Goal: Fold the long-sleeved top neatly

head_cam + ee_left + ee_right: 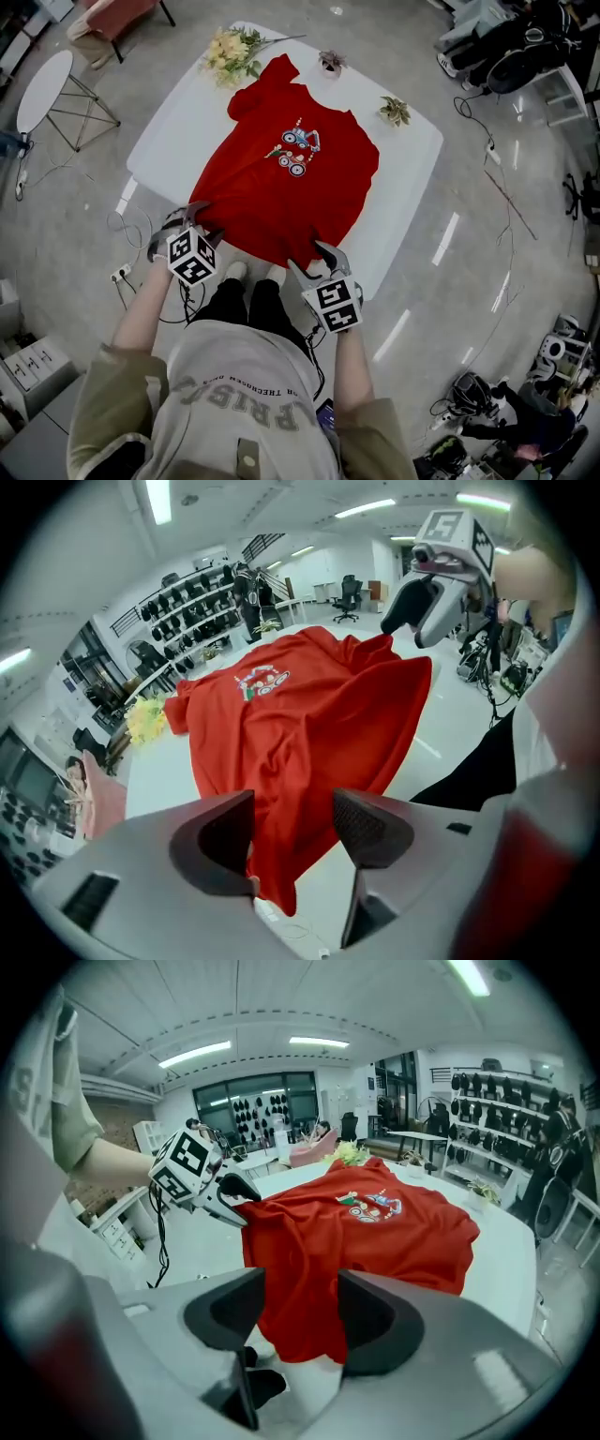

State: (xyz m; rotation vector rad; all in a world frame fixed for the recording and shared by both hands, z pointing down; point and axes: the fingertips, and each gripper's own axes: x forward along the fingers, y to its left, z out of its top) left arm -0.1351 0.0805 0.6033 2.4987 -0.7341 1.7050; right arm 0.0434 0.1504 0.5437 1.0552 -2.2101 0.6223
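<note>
Long-sleeved top point(286, 173), red with a bike print, lies print-up on the white table point(412, 150) ahead of both grippers, hem drooping over the near edge. Sleeves lost in folds, can't trace them. Left gripper point(292, 822): jaws apart, hem visible beyond the gap, unpinched. Right gripper point(302, 1307): jaws apart, hem just ahead, nothing clamped.

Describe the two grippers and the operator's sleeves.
The left gripper and right gripper match: grey moulded shells, dark curved jaws with textured pads, each topped by a white cube printed with black square markers. A black cable hangs from the left one. The person wears olive-green sleeves on a light grey top; forearms are bare.
</note>
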